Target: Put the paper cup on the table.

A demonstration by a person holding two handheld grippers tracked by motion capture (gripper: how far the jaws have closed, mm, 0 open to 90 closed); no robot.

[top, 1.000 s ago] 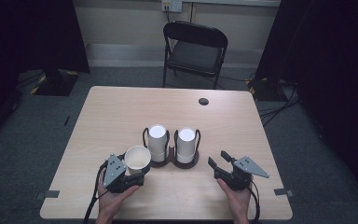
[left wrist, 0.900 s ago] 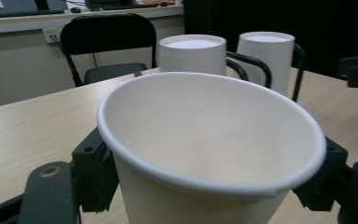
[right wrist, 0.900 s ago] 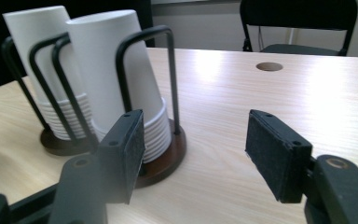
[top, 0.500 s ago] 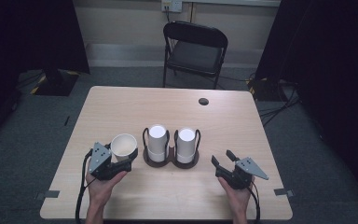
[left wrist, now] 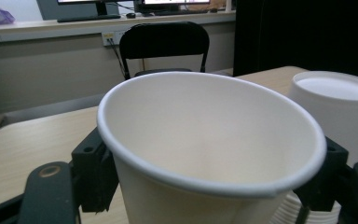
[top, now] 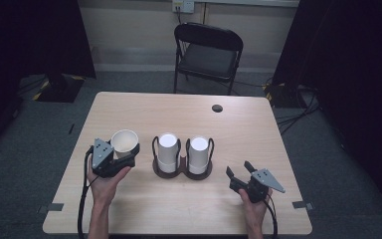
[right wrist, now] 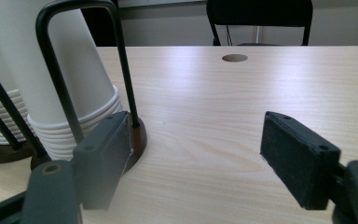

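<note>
Black two-jaw left tool [top: 121, 155], right tool [top: 242, 174]; grey three-cornered top plates; black trailing cables; forearms unsleeved.

This looks like a lab or recording room set up for filming rather than a lived-in space. A plain wooden worktop [top: 179, 209] with a cable hole [top: 217, 108] stands on grey carpet [top: 40, 134], with tape marks [top: 55, 206] stuck on its front corners. Black curtains [top: 353, 59] hang at both sides, cables [top: 293, 117] trail across the floor, and a black folding chair [top: 206, 52] faces a bare wall with a socket [top: 183, 5]. Monitors [left wrist: 177, 2] sit on a ledge behind.
</note>
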